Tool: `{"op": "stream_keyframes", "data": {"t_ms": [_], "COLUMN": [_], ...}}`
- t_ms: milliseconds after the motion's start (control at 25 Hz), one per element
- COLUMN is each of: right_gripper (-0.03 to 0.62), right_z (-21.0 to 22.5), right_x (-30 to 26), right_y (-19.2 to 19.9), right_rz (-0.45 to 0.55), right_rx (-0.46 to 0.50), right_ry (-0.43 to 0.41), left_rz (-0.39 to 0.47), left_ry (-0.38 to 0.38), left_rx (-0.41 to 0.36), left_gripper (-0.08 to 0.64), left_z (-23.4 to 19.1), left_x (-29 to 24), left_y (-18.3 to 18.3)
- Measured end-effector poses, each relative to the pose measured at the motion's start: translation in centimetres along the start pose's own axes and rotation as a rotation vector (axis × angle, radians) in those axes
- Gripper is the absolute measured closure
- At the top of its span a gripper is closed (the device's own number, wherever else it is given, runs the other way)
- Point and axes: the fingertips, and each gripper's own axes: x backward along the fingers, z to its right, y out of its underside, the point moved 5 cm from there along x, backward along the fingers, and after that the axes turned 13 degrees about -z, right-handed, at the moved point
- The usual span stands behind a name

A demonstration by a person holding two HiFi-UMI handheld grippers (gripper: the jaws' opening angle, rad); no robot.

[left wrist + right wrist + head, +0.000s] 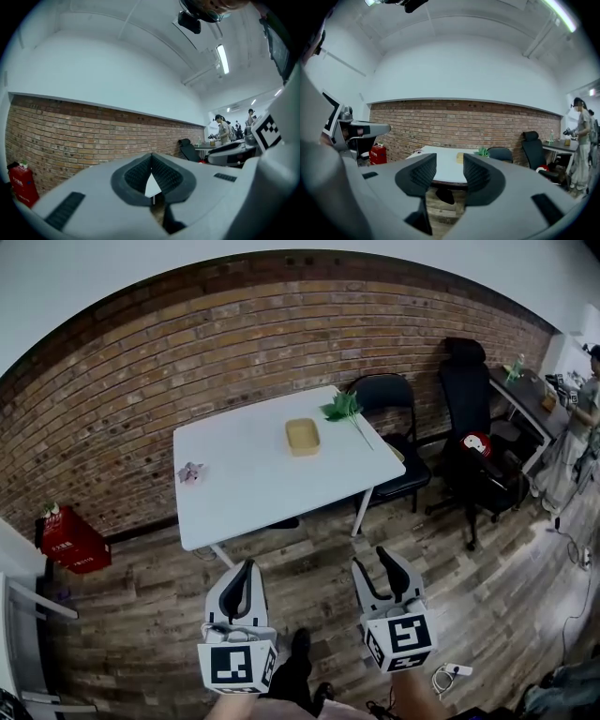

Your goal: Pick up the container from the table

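The container is a small tan open box standing toward the far side of the white table. It also shows small and distant in the right gripper view, container on table. Both grippers hang low over the wooden floor, well short of the table's near edge. My left gripper has its jaws together with nothing in them; in its own view, left gripper, the pads meet at the tip. My right gripper stands open and empty, with the right gripper framing the table.
A green leafy sprig lies at the table's far right corner and a small pink thing at its left edge. Two black chairs stand right of the table. A red box sits by the brick wall. A person works at a desk far right.
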Motion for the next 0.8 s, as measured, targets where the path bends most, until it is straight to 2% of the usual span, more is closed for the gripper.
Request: {"op": "stream_keyframes", "data": {"t_ms": [320,600,800], "right_gripper": [0.418,0.432,0.437], "right_z": [2.3,3.8,4.9], "right_x": [-8.4,-12.3,-14.0], "right_y": [-4.4,-8.6,-9.8], "right_rz": [-0.006,0.033,0.038], "right_rx": [0.000,0.016,0.017], "right_ry": [0.029,0.076,0.108], "left_rz": [0.023,0.065,0.069], "left_ry": [0.043,0.075,0.099], "left_rx": [-0.008,-0.016,-0.017], "left_gripper": [0.551,0.551,0.551], "left_z": [-4.0,-6.4,-7.1], "left_x": [-9.6,-14.8,-17.5], "left_y": [-3.2,-5.9,-6.4]}}
